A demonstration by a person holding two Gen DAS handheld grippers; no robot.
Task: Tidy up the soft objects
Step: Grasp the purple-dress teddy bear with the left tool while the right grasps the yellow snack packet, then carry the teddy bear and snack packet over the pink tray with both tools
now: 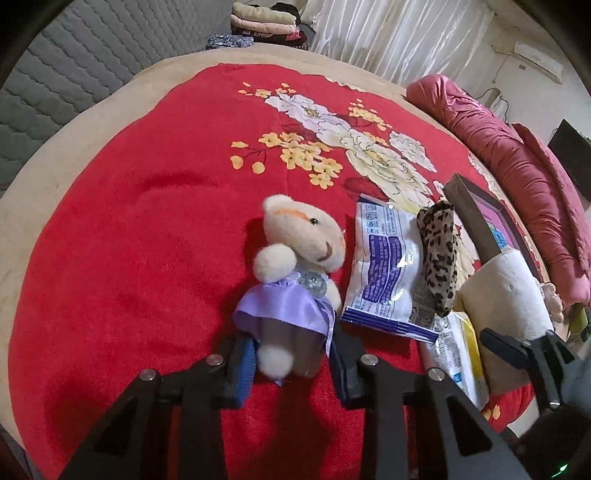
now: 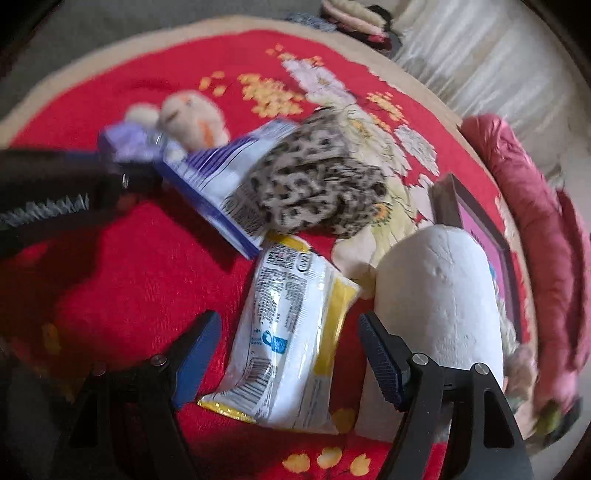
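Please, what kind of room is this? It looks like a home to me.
Most likely a bedroom in a home. The objects lie on a bed covered by a red floral blanket, a rolled pink quilt lies along its edge, and folded bedding is stacked beside white curtains.

Two snack packets (image 2: 236,192) (image 2: 291,332), one plush bear (image 1: 295,266), one leopard-print cloth (image 2: 317,192).

Left gripper (image 1: 291,354) jaws narrowed — right gripper (image 2: 288,354) jaws wide
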